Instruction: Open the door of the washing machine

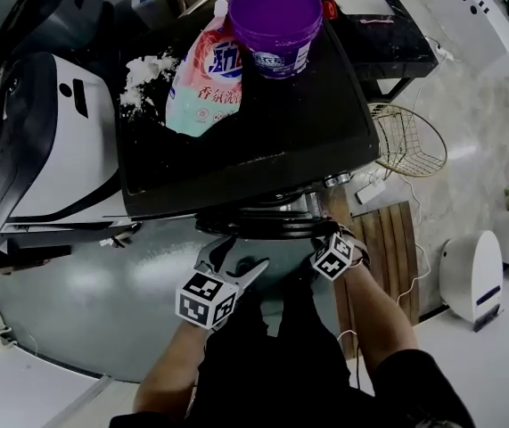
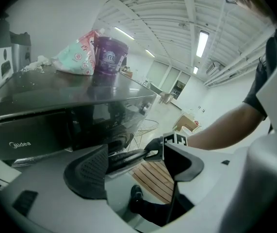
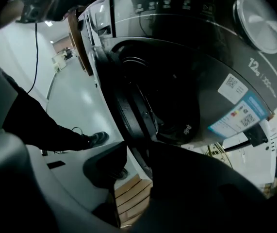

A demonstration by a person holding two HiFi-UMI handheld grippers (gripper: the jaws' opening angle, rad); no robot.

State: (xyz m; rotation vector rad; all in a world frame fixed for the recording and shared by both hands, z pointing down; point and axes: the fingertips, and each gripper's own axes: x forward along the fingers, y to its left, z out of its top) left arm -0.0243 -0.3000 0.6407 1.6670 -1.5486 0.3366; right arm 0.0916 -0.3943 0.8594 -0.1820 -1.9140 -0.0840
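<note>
Two things sit on the dark, shiny washing machine (image 1: pixel 281 127) — a round purple tub (image 1: pixel 276 25) and a soft soap bag (image 1: pixel 202 83). The right gripper (image 3: pixel 136 166) has its jaws apart around the rim of the round black door (image 3: pixel 140 113) — the left gripper (image 2: pixel 138 161) gapes too, empty.

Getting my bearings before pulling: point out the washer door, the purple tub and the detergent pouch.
washer door (image 3: pixel 133 113), right gripper view, on its dark rim.
purple tub (image 1: pixel 275 12), head view, on its top.
detergent pouch (image 1: pixel 202 83), head view, on its printed front.
</note>
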